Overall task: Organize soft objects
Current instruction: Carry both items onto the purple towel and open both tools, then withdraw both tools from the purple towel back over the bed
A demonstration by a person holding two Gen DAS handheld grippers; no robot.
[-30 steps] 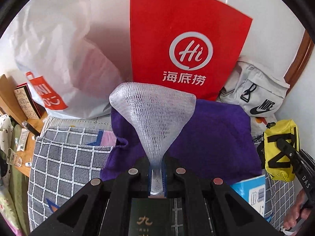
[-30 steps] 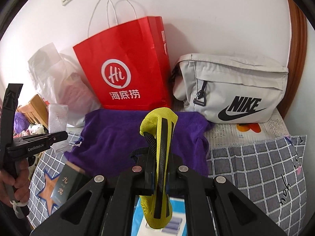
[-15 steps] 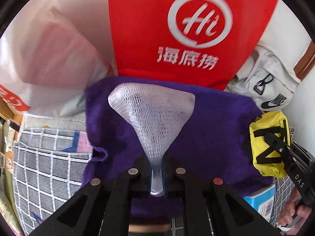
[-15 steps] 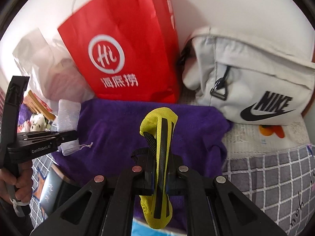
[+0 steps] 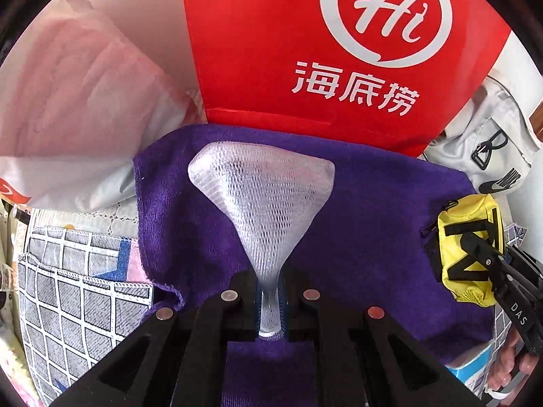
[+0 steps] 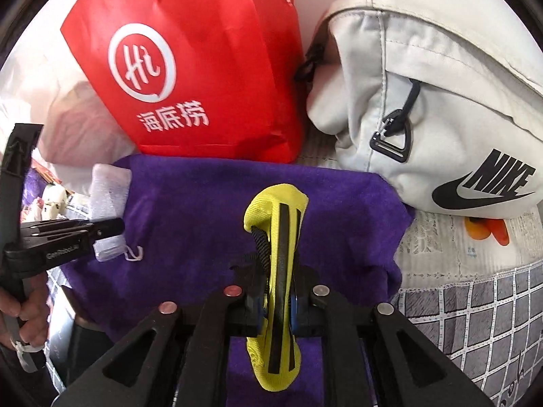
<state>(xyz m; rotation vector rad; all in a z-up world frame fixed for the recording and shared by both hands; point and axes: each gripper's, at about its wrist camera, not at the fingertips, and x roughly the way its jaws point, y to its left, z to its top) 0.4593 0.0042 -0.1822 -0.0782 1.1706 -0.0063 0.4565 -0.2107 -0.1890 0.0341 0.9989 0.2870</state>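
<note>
A: Which step is shown?

B: Placement, it appears. Your left gripper [image 5: 270, 308] is clamped on the neck of the white mesh pouch [image 5: 263, 200], held over the purple towel [image 5: 373, 224]. Your right gripper [image 6: 276, 305] has the yellow pouch [image 6: 276, 237] between its fingers, and those fingers are opening.

A: What does the next move call for?

B: Probably lowering each pouch onto the towel, in front of the red paper bag [image 5: 322, 51], then releasing cleanly so neither one snags.
</note>
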